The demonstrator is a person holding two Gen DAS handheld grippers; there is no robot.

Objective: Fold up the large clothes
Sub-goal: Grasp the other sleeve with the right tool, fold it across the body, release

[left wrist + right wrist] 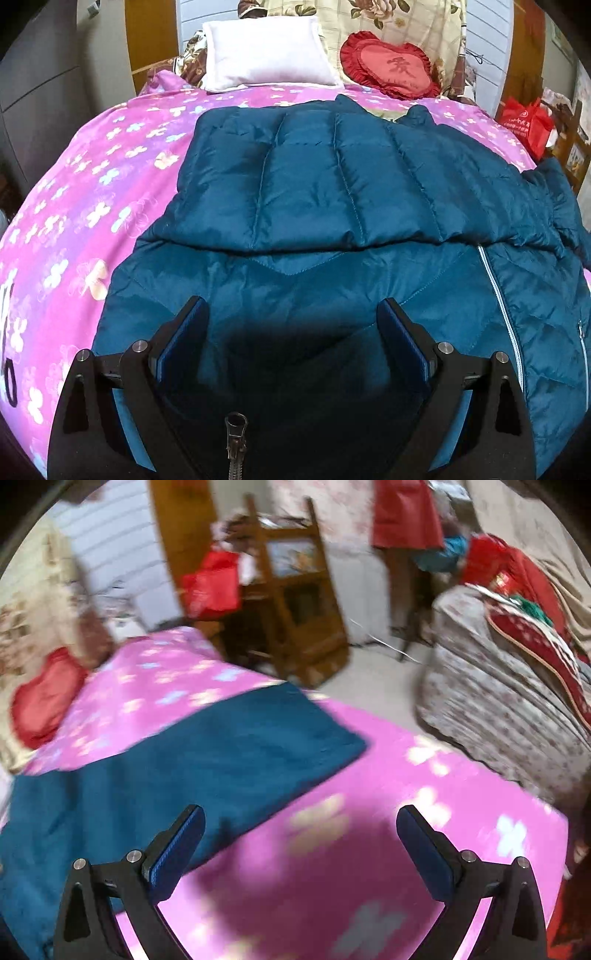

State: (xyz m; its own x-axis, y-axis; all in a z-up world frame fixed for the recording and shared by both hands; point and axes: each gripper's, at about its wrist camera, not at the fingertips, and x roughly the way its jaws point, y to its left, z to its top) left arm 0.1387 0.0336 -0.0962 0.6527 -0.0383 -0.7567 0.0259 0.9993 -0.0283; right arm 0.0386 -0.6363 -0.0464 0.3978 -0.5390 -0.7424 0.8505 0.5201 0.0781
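Note:
A dark teal quilted down jacket (314, 192) lies spread on a pink flowered bedspread (74, 221). One part is folded over the body, and a silver zip line (498, 299) runs down its right side. My left gripper (293, 314) is open just above the jacket's near edge, by a metal zip pull (234, 439). In the blurred right wrist view the jacket's sleeve (221, 746) stretches across the bedspread (369, 849). My right gripper (301, 823) is open and empty above the bedspread, its left finger over the sleeve's edge.
A white pillow (269, 55) and a red heart cushion (391, 66) lie at the bed's head. A red bag (528, 122) and a wooden chair (295, 590) stand beside the bed. A covered sofa with red cloths (517, 664) stands across the floor.

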